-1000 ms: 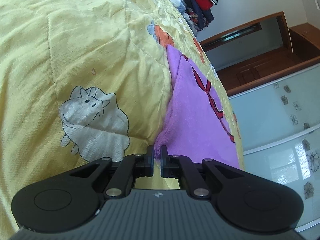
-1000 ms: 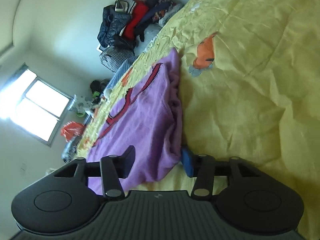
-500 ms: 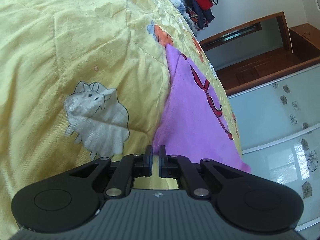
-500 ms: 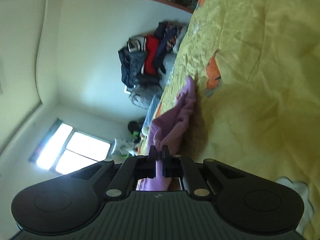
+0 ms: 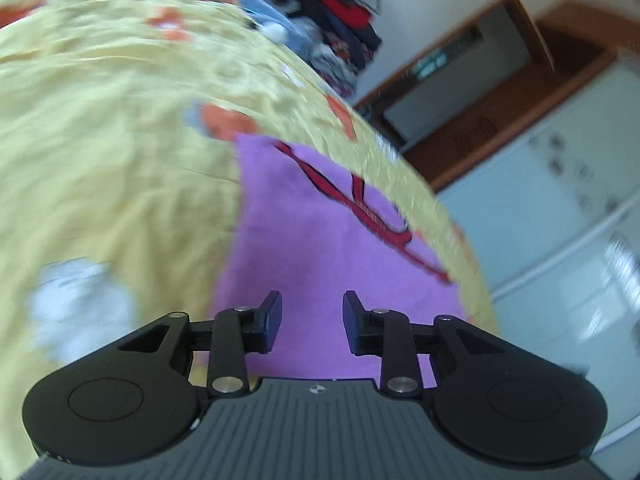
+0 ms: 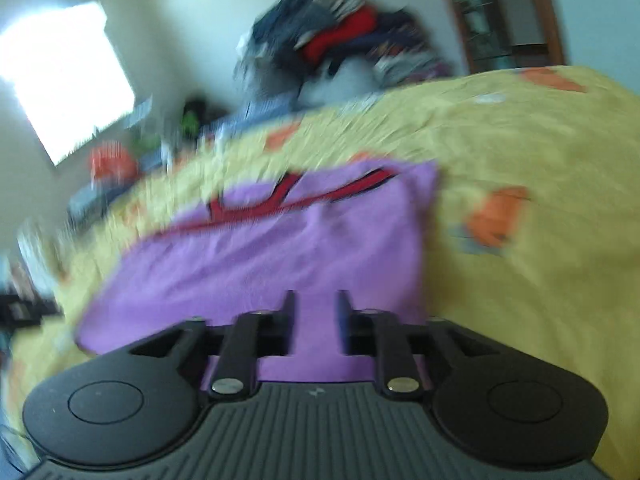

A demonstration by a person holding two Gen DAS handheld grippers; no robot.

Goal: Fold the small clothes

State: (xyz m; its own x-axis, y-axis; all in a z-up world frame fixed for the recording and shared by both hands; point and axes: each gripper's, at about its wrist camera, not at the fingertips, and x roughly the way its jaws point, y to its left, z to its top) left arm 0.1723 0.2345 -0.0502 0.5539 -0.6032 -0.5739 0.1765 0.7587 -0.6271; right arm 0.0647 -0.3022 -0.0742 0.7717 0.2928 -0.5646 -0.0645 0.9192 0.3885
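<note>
We list first the yellow quilt (image 5: 120, 152), spread across the bed and filling most of both views; it carries orange motifs and, in the left wrist view, a blurred white animal print (image 5: 80, 312) at the lower left. Both pictures are smeared by motion.

Next, the pile of clothes (image 6: 340, 40), dark, red and grey pieces heaped at the far end of the bed against the wall. To its left in the right wrist view we note a bright window (image 6: 64, 80).

Next, the purple garment (image 5: 320, 240), with red trim running along its far side, lying flat on the quilt directly ahead of both grippers. Its near edge passes out of sight under the gripper bodies.

Last, the grippers. The left gripper (image 5: 312, 320) has just been opening; we see its jaws parted with a clear gap, the purple cloth showing beneath and nothing caught between the pads. The right gripper (image 6: 312, 320) has likewise just been opening; its jaws stand apart with a narrower gap, released, the garment visible below them.
</note>
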